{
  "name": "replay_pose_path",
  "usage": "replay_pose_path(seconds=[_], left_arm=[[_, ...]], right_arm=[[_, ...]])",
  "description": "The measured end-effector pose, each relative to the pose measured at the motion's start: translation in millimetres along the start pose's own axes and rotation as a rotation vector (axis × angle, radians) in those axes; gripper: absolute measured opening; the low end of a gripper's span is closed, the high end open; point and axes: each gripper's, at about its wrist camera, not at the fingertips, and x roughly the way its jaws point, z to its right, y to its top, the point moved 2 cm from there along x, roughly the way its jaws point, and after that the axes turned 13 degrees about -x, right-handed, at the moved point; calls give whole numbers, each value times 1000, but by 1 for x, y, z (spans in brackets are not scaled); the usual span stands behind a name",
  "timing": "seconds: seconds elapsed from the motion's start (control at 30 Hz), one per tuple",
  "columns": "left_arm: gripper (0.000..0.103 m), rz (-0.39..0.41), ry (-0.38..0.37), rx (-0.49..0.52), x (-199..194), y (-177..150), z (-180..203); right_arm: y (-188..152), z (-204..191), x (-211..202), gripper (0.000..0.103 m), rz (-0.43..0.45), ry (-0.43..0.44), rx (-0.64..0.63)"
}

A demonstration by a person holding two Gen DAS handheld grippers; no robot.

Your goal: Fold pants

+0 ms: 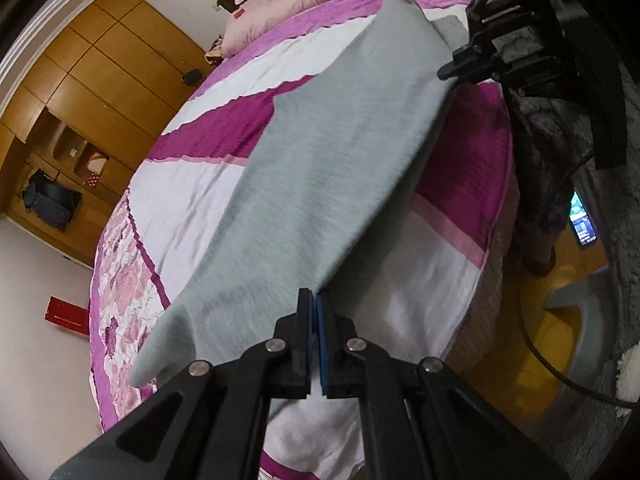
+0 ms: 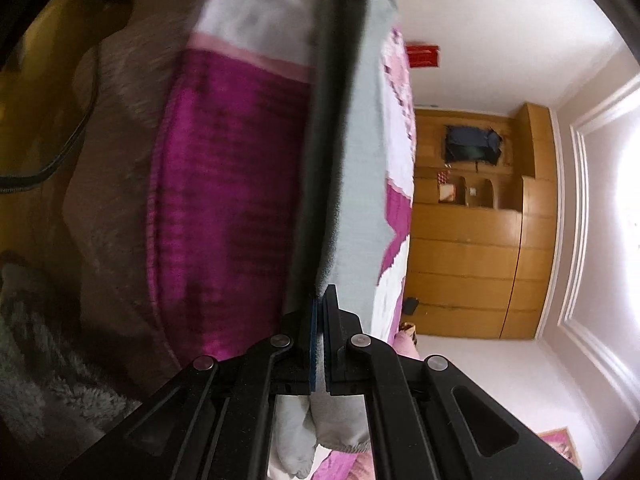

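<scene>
Both tongs, our left gripper (image 1: 315, 300) and right gripper (image 2: 321, 296), clamp the grey pants (image 1: 320, 152) taut above the bed (image 1: 224, 120), which we judge readies a flat fold.

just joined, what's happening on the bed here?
A person holds a gripper in each hand and is folding grey pants over a bed with a pink-and-white bedspread. The left gripper is shut on one end of the pants; the right gripper is shut on the other end, so the fabric hangs stretched between them. The near edge looks lifted off the bed, while the far side drapes onto the bedspread. The fold is not laid down yet.
</scene>
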Motion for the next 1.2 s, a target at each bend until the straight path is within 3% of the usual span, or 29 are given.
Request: replay_pose_path(seconds=[0.23, 0.33, 0.37, 0.4, 0.47, 0.5, 0.67, 0.8, 0.87, 1.07, 1.2], left_arm=[[2, -39, 15, 43, 17, -9, 15], [3, -52, 1, -10, 19, -9, 13], [9, -54, -18, -52, 15, -8, 10], [19, -57, -41, -84, 12, -7, 7], [36, -38, -121, -185, -4, -5, 0], [43, -19, -143, -224, -12, -4, -3], [45, 21, -174, -311, -32, 17, -7], [45, 44, -183, -293, -21, 56, -1], [45, 57, -188, -295, -13, 78, 2], [45, 57, -217, -381, 51, 161, 5], [45, 51, -187, -466, 92, 198, -8]], right_arm=[[13, -4, 20, 0, -6, 28, 17], [15, 5, 23, 2, 5, 20, 44], [13, 12, 22, 9, 12, 41, 89], [12, 21, 19, 20, 23, 67, 155], [0, 46, 12, 32, 69, 137, 341], [-10, 57, 10, 33, 88, 169, 445], [-99, 90, 25, 34, 103, 335, 1024], [-201, 64, 67, 34, -53, 404, 1320], [-238, 54, 89, 34, -58, 486, 1431], [-269, 34, 134, 34, -97, 529, 1378], [-282, 14, 119, 34, 35, 556, 1379]])
